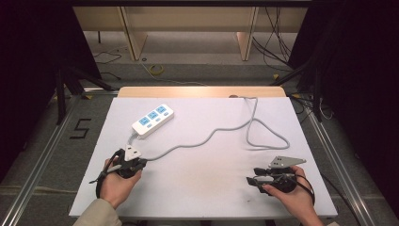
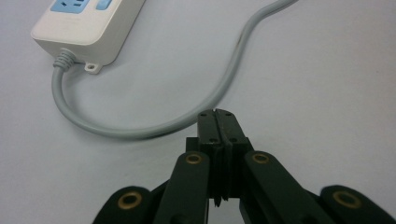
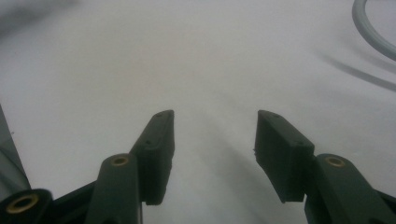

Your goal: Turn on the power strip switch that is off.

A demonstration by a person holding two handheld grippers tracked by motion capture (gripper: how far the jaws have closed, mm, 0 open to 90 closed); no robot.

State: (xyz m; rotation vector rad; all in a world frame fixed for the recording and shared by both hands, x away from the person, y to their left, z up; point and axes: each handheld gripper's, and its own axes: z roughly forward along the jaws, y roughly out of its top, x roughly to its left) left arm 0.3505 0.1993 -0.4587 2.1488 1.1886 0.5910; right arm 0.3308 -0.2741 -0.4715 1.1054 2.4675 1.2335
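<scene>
White counter (image 1: 197,188) with a power strip and its grey cable, a person's two hand-held grippers at the near edge.

Nearest the person, the left gripper (image 2: 218,122) has its black fingers (image 2: 233,133) pressed together, nothing between them; their tips sit just short of the grey cable (image 2: 140,132), which bends across right in front of them. The right gripper (image 3: 212,135) has its fingers (image 3: 156,140) spread wide apart over bare counter, holding nothing. Beyond the left fingers, the cable loops back into the end of the white power strip (image 2: 88,28), with blue sockets on top. Farther past the right fingers, the cable curls in a loop, then runs off the far edge.
</scene>
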